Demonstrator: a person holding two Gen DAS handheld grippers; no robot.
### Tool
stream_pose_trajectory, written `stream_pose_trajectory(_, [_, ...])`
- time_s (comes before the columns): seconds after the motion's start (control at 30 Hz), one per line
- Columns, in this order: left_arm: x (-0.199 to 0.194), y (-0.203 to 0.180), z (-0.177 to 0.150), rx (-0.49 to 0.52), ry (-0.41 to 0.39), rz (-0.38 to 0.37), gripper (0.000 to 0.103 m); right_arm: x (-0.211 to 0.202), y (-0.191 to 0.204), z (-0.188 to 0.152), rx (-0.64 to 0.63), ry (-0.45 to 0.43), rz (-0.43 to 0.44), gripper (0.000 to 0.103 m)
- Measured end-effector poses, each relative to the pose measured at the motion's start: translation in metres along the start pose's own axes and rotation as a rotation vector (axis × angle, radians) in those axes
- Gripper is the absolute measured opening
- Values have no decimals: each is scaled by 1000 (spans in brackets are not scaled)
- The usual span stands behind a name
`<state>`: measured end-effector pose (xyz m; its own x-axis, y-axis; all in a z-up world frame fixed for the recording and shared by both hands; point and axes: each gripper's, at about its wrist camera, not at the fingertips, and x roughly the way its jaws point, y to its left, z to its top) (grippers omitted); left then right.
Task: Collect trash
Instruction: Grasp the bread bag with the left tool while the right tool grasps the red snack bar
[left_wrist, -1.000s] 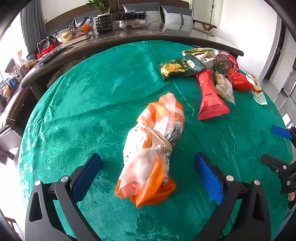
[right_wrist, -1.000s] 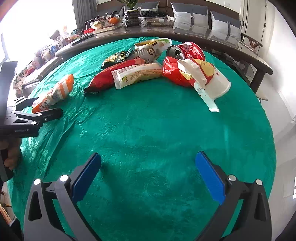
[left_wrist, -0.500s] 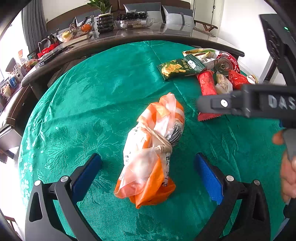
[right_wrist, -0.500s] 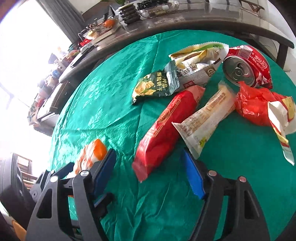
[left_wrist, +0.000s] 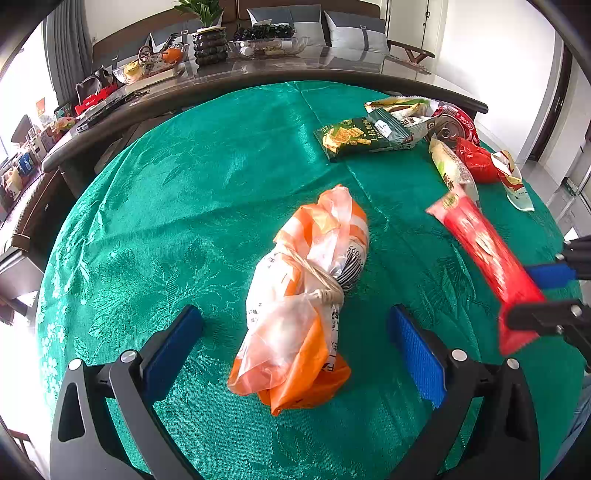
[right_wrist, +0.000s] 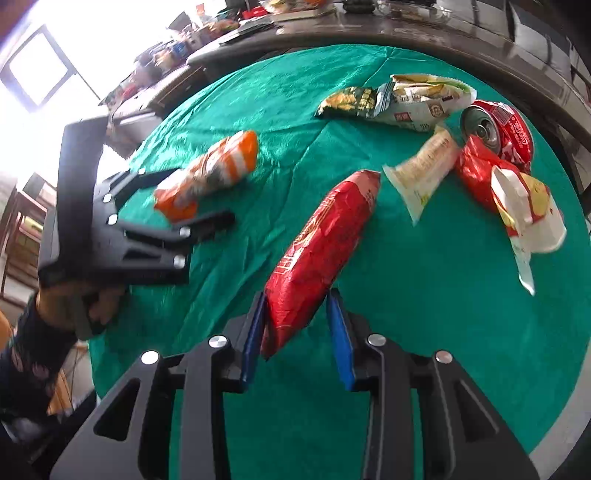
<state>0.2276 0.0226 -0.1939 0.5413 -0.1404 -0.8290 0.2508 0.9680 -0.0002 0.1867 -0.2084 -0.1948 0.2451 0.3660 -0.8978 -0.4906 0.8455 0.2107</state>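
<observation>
we have the right tongs (right_wrist: 297, 334) just closed on the near end of the long red foil snack packet (right_wrist: 321, 243), its long axis running away from us above the green-clothed bench (right_wrist: 424, 332), while the left tongs (left_wrist: 295, 347) hang released astride the tied orange-and-clear plastic bag (left_wrist: 310, 295).

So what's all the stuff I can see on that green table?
orange bag: one, orange and clear, tied, mid-table between the left tool's pads
red packet: one, red, lifted at its near end
green snack packet: one, far side
pale wrappers: two, cream
soda can: one, red, on its side
crumpled red wrapper: one
tablecloth: one, green
left tool: open
right tool: gripping the red packet, jaws just closed
</observation>
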Motion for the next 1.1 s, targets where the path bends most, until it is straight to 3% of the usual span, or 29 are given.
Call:
stream_pose_trajectory(0.1, [0,0,0,-1,0,-2,99,-6,-13,-22,-18,48,-45,33])
stream_pose_trajectory(0.2, [-2,1,0,43,4,-37,98,-13,-29,-36,33,41,-54,36])
stream_pose_trajectory(0.3, [-6,7,1,94,7,-60,98,-23,-33,-40,69,8,-77,57])
stream_pose_trajectory(0.4, [-16,15,2,108,-16,-70,97,-29,-27,-30,67,-22,-71,59])
stream_pose_trajectory(0.5, [-23,17,4,125,-22,-81,88,-28,-17,-15,30,-34,-75,63])
stream_pose_trajectory(0.57, [-21,14,5,143,-2,-86,77,-22,-11,-6,8,-35,-88,63])
stream_pose_trajectory(0.6, [-20,12,5,150,12,-88,67,-17,-9,-2,2,-28,-90,63])
stream_pose_trajectory(0.63, [-18,10,5,156,25,-91,56,-11,-7,1,-6,-13,-92,63])
stream_pose_trajectory(0.7, [-18,4,1,153,46,-105,47,1,0,6,-35,26,-124,62])
stream_pose_trajectory(0.8, [-26,-1,-7,120,63,-119,45,5,0,1,-26,48,-151,33])
stream_pose_trajectory(0.97, [-46,-10,-30,59,73,-148,51,-18,-5,-8,17,18,-84,33])
stream_pose_trajectory(1.0, [-49,-13,-33,66,68,-155,64,-21,-6,-7,13,21,-84,35])
stream_pose_trajectory(1.03, [-52,-15,-36,77,59,-155,78,-23,-6,-6,13,27,-78,45])
stream_pose_trajectory(1.1, [-57,-17,-36,97,36,-145,83,-26,-6,0,4,29,-87,61])
